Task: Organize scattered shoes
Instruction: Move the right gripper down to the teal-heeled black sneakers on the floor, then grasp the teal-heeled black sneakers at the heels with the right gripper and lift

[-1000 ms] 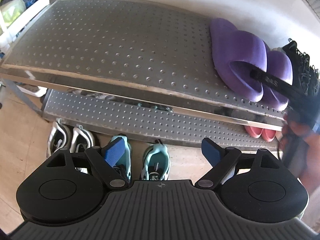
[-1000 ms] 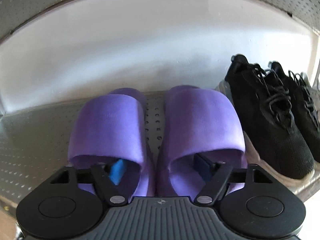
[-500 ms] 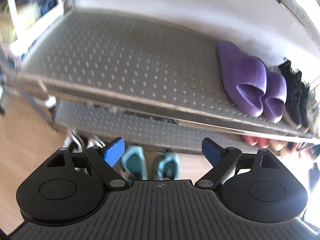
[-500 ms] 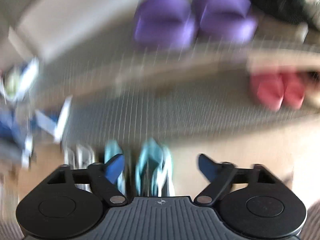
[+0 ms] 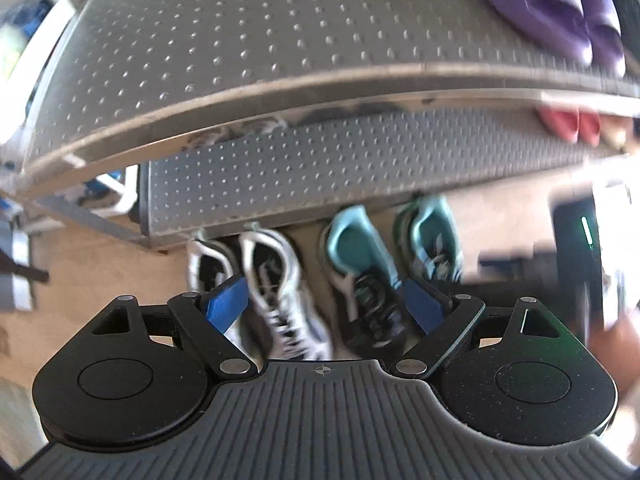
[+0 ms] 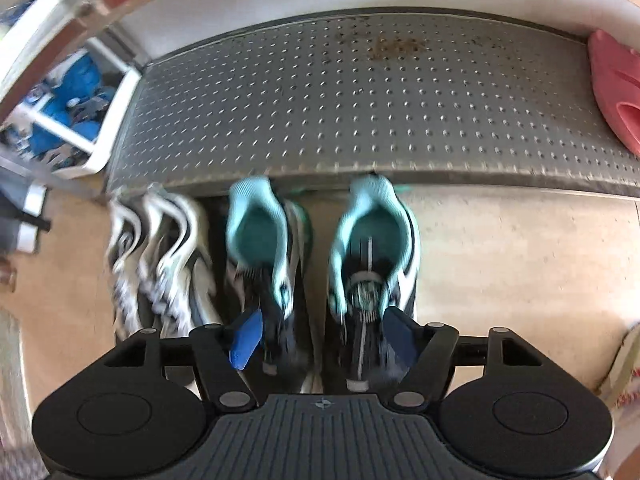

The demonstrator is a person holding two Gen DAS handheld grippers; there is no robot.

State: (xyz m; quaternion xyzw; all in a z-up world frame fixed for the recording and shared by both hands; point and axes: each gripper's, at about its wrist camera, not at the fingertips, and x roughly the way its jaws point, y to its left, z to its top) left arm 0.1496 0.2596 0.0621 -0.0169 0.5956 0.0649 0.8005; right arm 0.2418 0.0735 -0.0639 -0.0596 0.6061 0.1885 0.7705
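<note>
**Both grippers above the floor shoes, nothing held**

While both tools point steeply down at the floor in front of the rack, neither has hold of a shoe. The left gripper [image 5: 324,304] stands wide apart, its blue pads [image 5: 226,302] framing one white-and-black sneaker and one teal sneaker from above without touching either, as far as the blur allows. The right gripper [image 6: 320,338] has its jaws opening; the two teal sneakers lie below and between the pads, but the pads do not press on them.

The teal sneakers [image 6: 320,248] sit side by side on the tan floor [image 6: 520,264], heels toward the rack, just in front of its lowest shelf. The right-hand one shows a pale mark on its side that could be a logo, too smeared to name. Immediately beside them stand the white-and-black sneakers [image 6: 160,256], also paired and heels to the rack.

The lower shelf [image 6: 380,100], perforated grey metal, carries a red slipper [image 6: 616,92] at its far right edge. In the left wrist view the upper shelf [image 5: 248,48] holds purple slippers [image 5: 560,4] at the right end, with something black at the frame edge beyond them.

No brand name, label or lettering can be read on any shoe; motion blur covers the tongues and sides. The only marking that shows is a small crosshair symbol on each gripper body.
</note>
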